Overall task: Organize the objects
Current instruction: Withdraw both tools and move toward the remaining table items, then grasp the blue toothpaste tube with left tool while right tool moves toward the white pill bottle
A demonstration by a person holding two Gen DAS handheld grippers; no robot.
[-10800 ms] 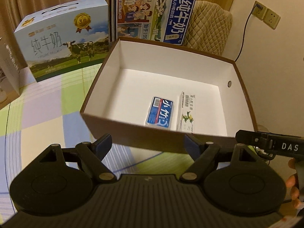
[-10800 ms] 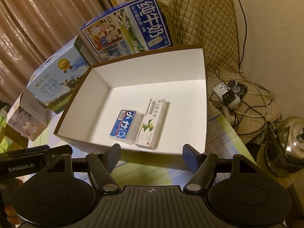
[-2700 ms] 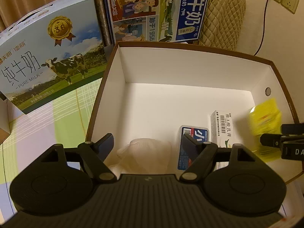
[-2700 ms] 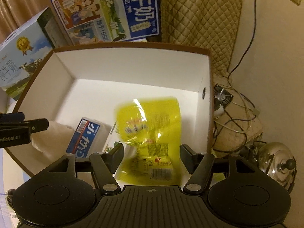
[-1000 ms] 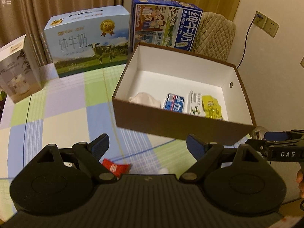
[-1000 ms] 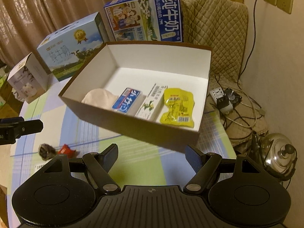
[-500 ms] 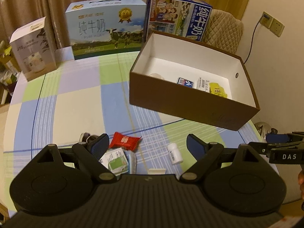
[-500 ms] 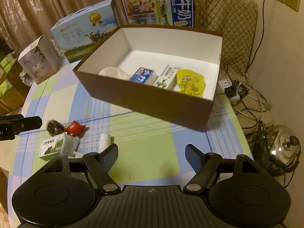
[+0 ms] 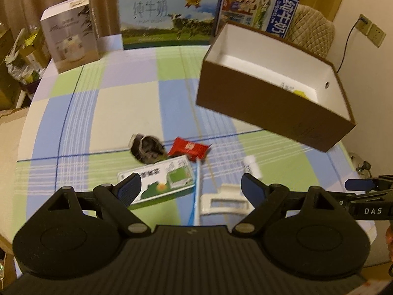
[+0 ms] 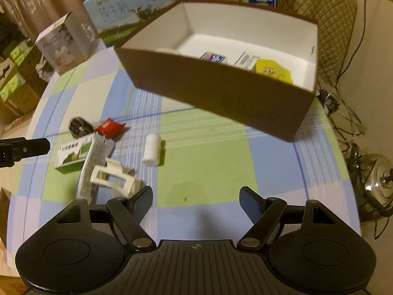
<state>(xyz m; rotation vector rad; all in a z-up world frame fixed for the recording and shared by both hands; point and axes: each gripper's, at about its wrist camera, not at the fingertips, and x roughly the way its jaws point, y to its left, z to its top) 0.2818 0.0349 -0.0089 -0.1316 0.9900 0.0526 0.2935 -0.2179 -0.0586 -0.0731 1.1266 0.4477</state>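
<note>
A brown box [image 9: 270, 108] with a white inside stands at the far right of the table; it also shows in the right wrist view [image 10: 221, 93], holding a blue packet [image 10: 213, 57], a white carton [image 10: 248, 61] and a yellow pouch [image 10: 273, 71]. Loose items lie near me: a green-and-white carton [image 9: 161, 180], a red sachet [image 9: 188, 148], a dark wrapped lump [image 9: 147, 148], a white bottle [image 9: 251, 166], a white clip [image 9: 224, 201] and a thin tube [image 9: 197, 194]. My left gripper [image 9: 190, 191] is open above them. My right gripper [image 10: 196, 202] is open and empty.
Two milk cartons [image 9: 167, 12] [image 9: 258, 7] and a grey-white box [image 9: 70, 33] stand along the table's far edge. A quilted chair [image 9: 312, 32] is behind the brown box. A metal kettle [image 10: 378, 184] and cables sit on the floor at the right.
Both grippers have drawn back from the brown box toward the near side of the table. The loose items now sit closer under the left gripper.
</note>
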